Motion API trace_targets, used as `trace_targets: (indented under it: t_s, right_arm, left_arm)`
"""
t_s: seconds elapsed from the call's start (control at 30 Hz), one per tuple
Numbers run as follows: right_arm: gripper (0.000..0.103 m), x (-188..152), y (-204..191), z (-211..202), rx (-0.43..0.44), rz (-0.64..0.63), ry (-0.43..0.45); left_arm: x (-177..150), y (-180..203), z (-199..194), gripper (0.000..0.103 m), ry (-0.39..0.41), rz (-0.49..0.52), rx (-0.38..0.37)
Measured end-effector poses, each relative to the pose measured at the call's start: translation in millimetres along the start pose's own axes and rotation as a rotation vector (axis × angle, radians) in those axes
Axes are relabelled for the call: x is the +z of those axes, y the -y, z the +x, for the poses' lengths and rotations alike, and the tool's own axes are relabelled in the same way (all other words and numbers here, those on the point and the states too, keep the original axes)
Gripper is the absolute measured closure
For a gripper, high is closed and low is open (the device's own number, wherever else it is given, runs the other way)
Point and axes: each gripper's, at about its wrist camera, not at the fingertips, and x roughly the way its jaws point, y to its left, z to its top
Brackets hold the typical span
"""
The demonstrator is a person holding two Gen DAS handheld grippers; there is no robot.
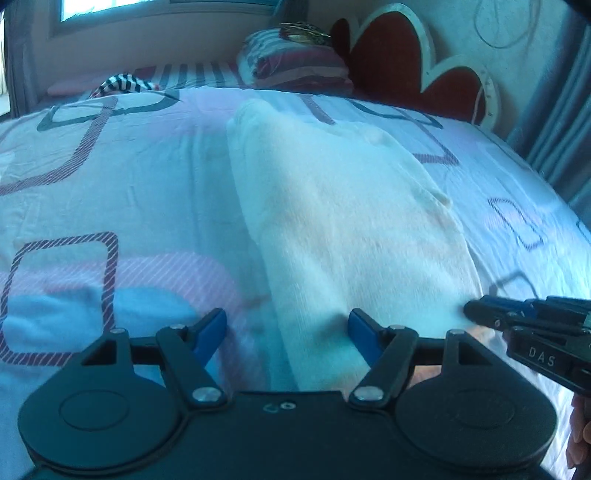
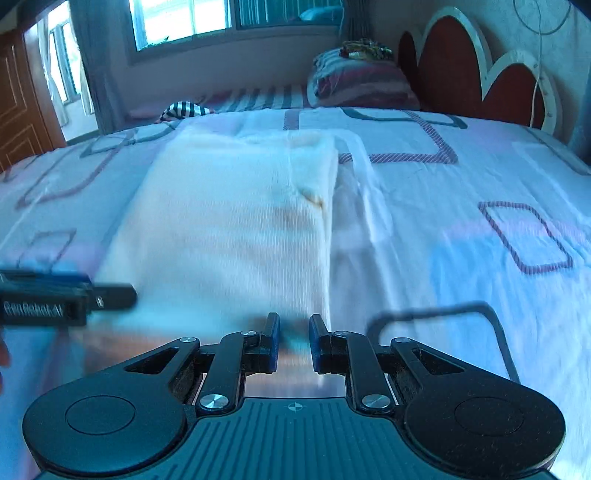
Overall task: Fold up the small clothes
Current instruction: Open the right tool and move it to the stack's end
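Note:
A white ribbed garment (image 1: 343, 221) lies lengthwise on the bed, folded into a long strip; it also shows in the right wrist view (image 2: 236, 221). My left gripper (image 1: 288, 332) is open, its blue pads straddling the garment's near left edge. My right gripper (image 2: 293, 341) has its jaws a narrow gap apart at the garment's near right corner; whether cloth sits between them is blurred. The right gripper also shows at the right in the left wrist view (image 1: 476, 310), its tip at the garment's edge. The left gripper shows at the left in the right wrist view (image 2: 122, 295).
The bed sheet (image 1: 110, 177) is pale with striped square patterns. A folded striped quilt (image 2: 362, 85) and a red heart-shaped headboard (image 2: 461, 62) are at the far end. A black-and-white striped cloth (image 2: 184, 110) lies far left. A window (image 2: 184, 18) is behind.

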Motion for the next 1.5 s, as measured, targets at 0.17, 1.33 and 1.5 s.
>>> trace_targets:
  t_s: [0.17,1.33,1.5]
  right_arm:
    - [0.087,-7,0,-5,-0.026,0.006,-0.016]
    - [0.024,60,65,23,0.237,-0.040,-0.061]
    - [0.024,79,78,44,0.287,0.176,-0.013]
  left_arm:
    - [-1,-1,1,0.032,-0.002,-0.014,-0.001]
    - [72,3,8,0.021,0.005,-0.107,0.084]
    - [87,-4,27,0.020,0.010,-0.161,0.046]
